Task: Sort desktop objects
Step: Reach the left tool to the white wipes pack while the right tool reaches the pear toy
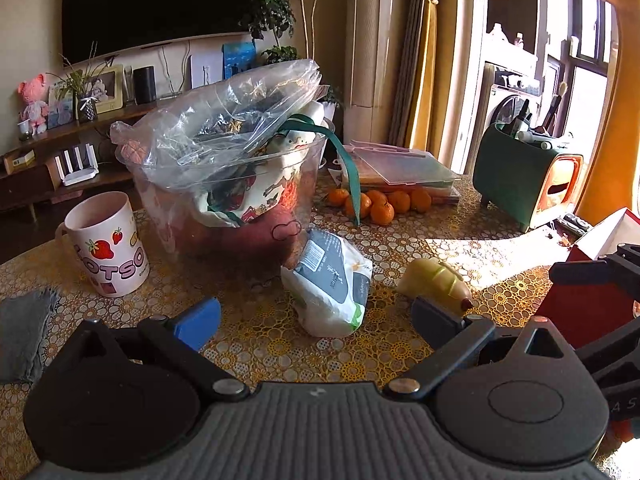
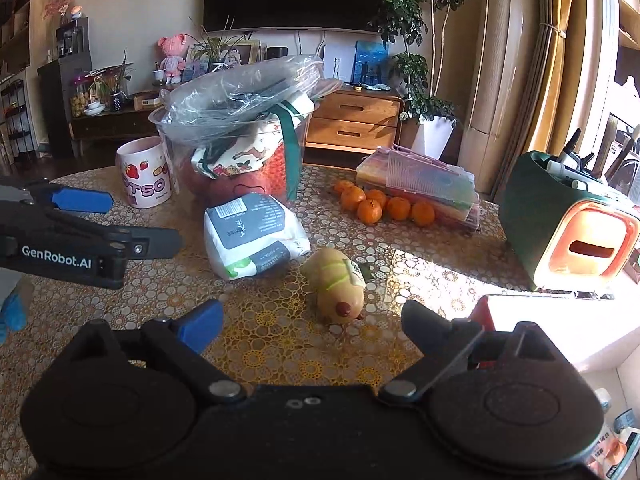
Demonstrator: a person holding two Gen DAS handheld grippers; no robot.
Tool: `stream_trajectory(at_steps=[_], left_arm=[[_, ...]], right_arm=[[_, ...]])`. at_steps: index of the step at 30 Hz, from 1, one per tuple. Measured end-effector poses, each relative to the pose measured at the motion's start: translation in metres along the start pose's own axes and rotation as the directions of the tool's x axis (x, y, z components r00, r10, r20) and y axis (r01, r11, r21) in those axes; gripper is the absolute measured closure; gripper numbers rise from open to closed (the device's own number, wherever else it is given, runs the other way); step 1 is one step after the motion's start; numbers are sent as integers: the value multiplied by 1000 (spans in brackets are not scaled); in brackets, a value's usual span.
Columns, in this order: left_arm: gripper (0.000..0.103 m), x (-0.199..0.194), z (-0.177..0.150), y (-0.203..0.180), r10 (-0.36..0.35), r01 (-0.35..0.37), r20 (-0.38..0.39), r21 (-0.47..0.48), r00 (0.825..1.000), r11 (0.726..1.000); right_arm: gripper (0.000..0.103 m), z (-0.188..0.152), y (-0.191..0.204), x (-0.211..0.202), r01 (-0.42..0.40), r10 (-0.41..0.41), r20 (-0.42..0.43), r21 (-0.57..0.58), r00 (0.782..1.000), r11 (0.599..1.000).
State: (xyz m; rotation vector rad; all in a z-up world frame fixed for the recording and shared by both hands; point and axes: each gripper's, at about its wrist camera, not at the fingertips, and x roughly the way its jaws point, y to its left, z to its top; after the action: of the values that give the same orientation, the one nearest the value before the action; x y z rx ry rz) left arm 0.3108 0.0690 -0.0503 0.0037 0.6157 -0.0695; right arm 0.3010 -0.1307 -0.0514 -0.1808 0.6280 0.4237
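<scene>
Our left hand-held gripper (image 1: 316,322) and right hand-held gripper (image 2: 312,324) hang spread and empty over the surface (image 2: 280,344); we see the tissue pack (image 1: 330,280) ahead of the left, the plush toy (image 2: 336,288) ahead of the right, the clear tub (image 1: 224,200) beyond.

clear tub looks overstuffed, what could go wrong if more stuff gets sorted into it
The clear tub is already heaped above its rim, with a plastic bag on top, so additions may slide off. The tissue pack and mug sit close beside it, so a reaching claw could knock them.
</scene>
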Motion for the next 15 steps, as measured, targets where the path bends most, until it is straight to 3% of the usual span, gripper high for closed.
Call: stream_trajectory(at_steps=[15], left_arm=[[1, 89, 11, 9, -4, 2, -92, -18, 996, 1000]], right_arm=[[11, 10, -6, 90, 25, -24, -50, 18, 998, 1000]])
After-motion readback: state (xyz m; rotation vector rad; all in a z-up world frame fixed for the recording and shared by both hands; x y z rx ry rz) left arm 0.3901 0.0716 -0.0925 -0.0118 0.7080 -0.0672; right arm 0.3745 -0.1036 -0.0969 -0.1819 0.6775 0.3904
